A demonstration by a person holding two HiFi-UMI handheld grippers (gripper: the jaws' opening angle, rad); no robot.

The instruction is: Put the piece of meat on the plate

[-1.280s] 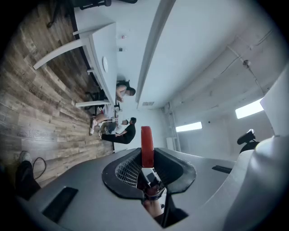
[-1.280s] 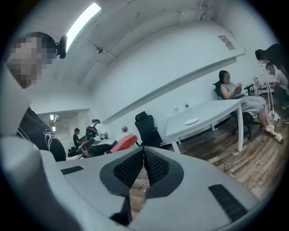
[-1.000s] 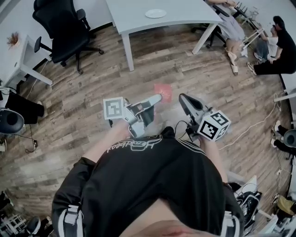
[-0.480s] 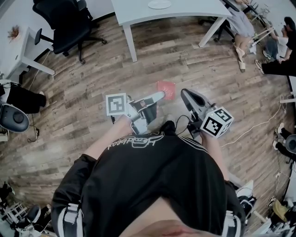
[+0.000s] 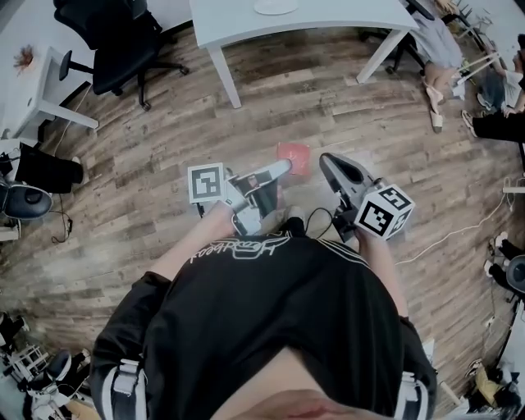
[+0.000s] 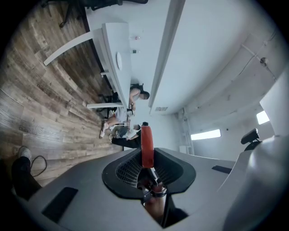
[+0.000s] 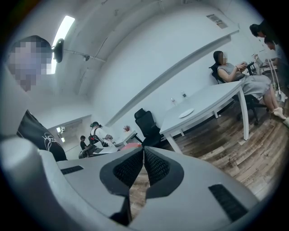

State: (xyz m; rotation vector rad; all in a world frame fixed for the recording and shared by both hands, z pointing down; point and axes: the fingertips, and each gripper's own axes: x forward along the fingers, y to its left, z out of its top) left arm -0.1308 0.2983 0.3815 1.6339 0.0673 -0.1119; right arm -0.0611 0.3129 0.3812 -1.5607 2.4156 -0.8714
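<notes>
In the head view my left gripper [image 5: 284,168] is shut on a flat red piece of meat [image 5: 294,157], carried level over the wooden floor in front of the person's body. The left gripper view shows the meat [image 6: 147,145] standing on edge between the pads. My right gripper [image 5: 325,161] is beside it, shut and empty; its pads [image 7: 153,164] meet in the right gripper view. The white plate [image 5: 275,6] lies on the white table [image 5: 328,20] ahead, at the top edge. It is also in the left gripper view as the plate [image 6: 118,61] and in the right as the plate [image 7: 186,113].
A black office chair [image 5: 115,41] stands left of the table, with a small white desk [image 5: 33,90] further left. People sit at the far right [image 5: 447,49]. A white cable [image 5: 459,230] trails over the floor on the right. Bags and gear lie along the lower edges.
The table, plate and chair have slid up toward the top edge of the head view as the person moves. Both grippers kept their pose, the meat still clamped in the left.
</notes>
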